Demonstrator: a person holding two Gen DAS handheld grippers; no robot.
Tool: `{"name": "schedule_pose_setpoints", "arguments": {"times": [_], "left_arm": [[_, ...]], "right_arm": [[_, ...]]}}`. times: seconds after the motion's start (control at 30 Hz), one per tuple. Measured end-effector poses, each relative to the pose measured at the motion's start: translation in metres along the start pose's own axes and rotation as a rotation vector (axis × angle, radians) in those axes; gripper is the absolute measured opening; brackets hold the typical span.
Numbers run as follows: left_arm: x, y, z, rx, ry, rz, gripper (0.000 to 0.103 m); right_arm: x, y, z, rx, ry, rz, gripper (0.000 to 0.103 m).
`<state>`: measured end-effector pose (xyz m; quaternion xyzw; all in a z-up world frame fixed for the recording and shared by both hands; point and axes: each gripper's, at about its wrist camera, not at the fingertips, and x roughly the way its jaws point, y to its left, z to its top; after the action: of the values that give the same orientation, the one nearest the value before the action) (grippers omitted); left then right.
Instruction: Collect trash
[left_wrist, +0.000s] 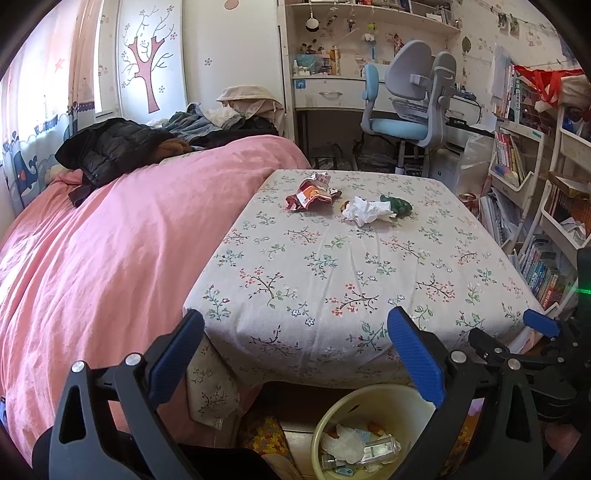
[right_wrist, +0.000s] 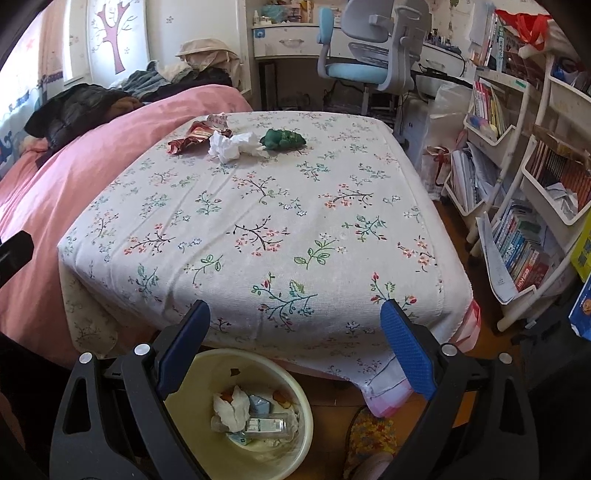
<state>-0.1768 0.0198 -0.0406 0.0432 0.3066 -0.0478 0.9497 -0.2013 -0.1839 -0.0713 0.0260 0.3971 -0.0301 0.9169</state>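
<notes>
Both your left claw (left_wrist: 295, 354) and right claw (right_wrist: 295, 343) hang released, empty, above the pale yellow plastic bin (right_wrist: 295, 435). The crumpled red wrapper (left_wrist: 312, 194), white tissue wad (left_wrist: 367, 211) and green crumpled packet (left_wrist: 397, 205) lie at the flowered table's (left_wrist: 332, 277) far end.

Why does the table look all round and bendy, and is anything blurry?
Left wrist view: the fisheye lens bows the table edges and darkens the corners; the crumpled tissue is sharp; a green glare spot sits at the right edge. Right wrist view: same bulge, window daylight, wrapper slightly soft.
</notes>
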Motion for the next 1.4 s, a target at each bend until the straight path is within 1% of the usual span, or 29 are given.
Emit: {"name": "schedule_pose_setpoints", "arguments": {"times": [0.3,0.6,0.73,0.83,1.17,1.4], "left_arm": [[0.0,-0.002,0.001,0.008,0.0,0.003,0.095],[-0.002,-0.001,0.002,-0.011,-0.005,-0.004,0.095],[-0.002,0.001,0.002,-0.015,-0.005,-0.005,0.095],[-0.002,0.001,0.002,-0.017,-0.005,-0.005,0.095],[0.0,-0.001,0.002,-0.001,-0.003,0.01,0.095],[0.004,0.001,0.004,-0.018,-0.002,0.018,0.095]], "right_arm": [[-0.003,0.004,0.003,-0.007,-0.012,0.019,0.09],[-0.005,-0.002,0.0,-0.024,-0.014,-0.017,0.09],[-0.001,-0.004,-0.001,-0.006,-0.002,-0.014,0.09],[0.0,0.002,-0.002,-0.034,-0.009,-0.017,0.09],[-0.008,0.004,0.004,0.006,-0.048,0.033,0.09],[-0.018,0.006,0.016,0.016,-0.086,0.072,0.09]]}}
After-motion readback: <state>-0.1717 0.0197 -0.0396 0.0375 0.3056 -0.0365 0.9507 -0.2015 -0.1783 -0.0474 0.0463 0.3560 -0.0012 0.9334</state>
